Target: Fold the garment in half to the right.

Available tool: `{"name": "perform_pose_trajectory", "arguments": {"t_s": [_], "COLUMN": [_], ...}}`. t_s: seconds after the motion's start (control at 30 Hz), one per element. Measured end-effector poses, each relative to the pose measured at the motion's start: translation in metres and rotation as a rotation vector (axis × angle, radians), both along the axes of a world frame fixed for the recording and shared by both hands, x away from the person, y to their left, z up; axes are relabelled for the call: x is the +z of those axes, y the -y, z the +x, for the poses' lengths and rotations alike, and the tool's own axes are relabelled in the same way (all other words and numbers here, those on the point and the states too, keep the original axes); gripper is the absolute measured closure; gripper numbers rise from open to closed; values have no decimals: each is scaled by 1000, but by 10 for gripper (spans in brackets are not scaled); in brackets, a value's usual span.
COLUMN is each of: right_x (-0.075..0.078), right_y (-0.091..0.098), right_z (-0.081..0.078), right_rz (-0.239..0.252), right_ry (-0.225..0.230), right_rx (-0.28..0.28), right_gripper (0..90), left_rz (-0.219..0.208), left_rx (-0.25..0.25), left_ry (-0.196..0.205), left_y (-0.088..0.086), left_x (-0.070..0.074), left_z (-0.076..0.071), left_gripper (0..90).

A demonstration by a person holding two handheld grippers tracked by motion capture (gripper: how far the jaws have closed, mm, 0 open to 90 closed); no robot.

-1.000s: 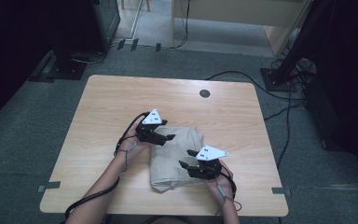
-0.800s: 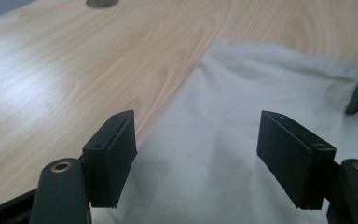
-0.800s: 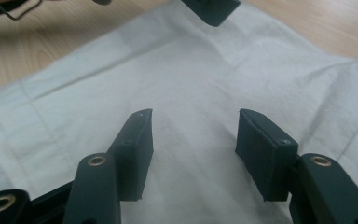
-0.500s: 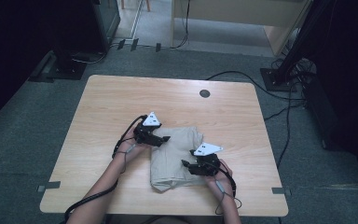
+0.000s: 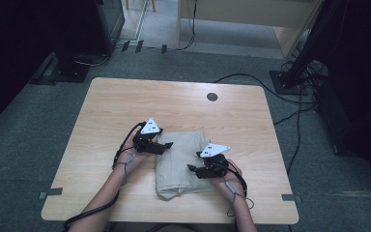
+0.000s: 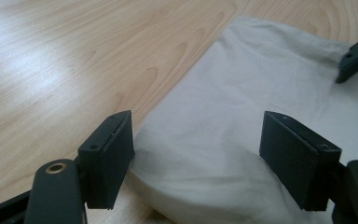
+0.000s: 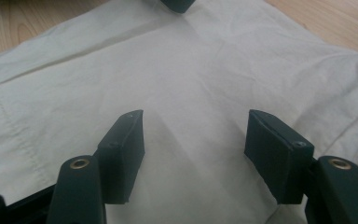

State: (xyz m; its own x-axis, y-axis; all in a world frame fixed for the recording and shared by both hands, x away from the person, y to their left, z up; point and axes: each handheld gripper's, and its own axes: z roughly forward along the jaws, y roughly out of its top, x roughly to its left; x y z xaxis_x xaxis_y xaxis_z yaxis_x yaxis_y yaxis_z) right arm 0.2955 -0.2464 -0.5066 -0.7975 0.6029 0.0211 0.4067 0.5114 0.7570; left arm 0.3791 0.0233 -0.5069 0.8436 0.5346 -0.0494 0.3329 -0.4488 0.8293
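Note:
A folded beige cloth (image 5: 181, 162) lies flat on the wooden table (image 5: 125, 106), near the front edge. My left gripper (image 5: 166, 145) rests at the cloth's upper left side. It is open in the left gripper view (image 6: 198, 149), one jaw over bare wood and the other over the cloth (image 6: 242, 102), whose folded edge lies between them. My right gripper (image 5: 192, 167) points left over the cloth's right part. Its jaws have just been opening and stand open (image 7: 196, 144) above the flat cloth (image 7: 121, 70), pinching nothing.
A dark round grommet (image 5: 212, 96) sits in the table's far side. Black cables (image 5: 290, 111) run over the grey carpet to the right. Dark furniture stands at the back left and right. Bare wood lies left of and beyond the cloth.
Both hands have stayed almost in place at the cloth. The cloth lies as it did before.

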Motion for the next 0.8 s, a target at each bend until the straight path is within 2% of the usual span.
{"name": "perform_pose_trajectory", "arguments": {"t_s": [0.13, 0.2, 0.3, 0.43, 0.53, 0.6, 0.67, 0.73, 0.8], "right_x": [0, 0, -2, -6, -8, -10, -13, -14, -16], "right_y": [1, 2, 3, 4, 4, 5, 7, 9, 10], "right_z": [8, 12, 17, 19, 20, 19, 19, 20, 20], "right_rz": [-4, 2, 13, 28, 15, 16, 38, 58, 72], "right_ry": [6, 7, 4, -16, -33, -38, -47, -56, -57], "right_rx": [31, 42, 52, 58, 65, 67, 64, 63, 59], "right_gripper": [353, 348, 347, 333, 324, 324, 324, 324, 322], "left_rz": [10, -1, 16, 39, 43, 50, 76, 75, 67], "left_rx": [-5, -9, -16, -17, 0, 5, 2, 2, 9], "left_ry": [7, 13, 24, 27, 30, 53, 72, 85, 77], "left_y": [-1, -2, -3, -5, -7, -7, -5, -5, -6], "left_x": [-1, 0, 1, -2, -6, -9, -12, -13, -14], "left_z": [-5, -10, -18, -26, -31, -35, -36, -35, -33], "left_gripper": [262, 262, 262, 262, 262, 262, 262, 261, 261]}}
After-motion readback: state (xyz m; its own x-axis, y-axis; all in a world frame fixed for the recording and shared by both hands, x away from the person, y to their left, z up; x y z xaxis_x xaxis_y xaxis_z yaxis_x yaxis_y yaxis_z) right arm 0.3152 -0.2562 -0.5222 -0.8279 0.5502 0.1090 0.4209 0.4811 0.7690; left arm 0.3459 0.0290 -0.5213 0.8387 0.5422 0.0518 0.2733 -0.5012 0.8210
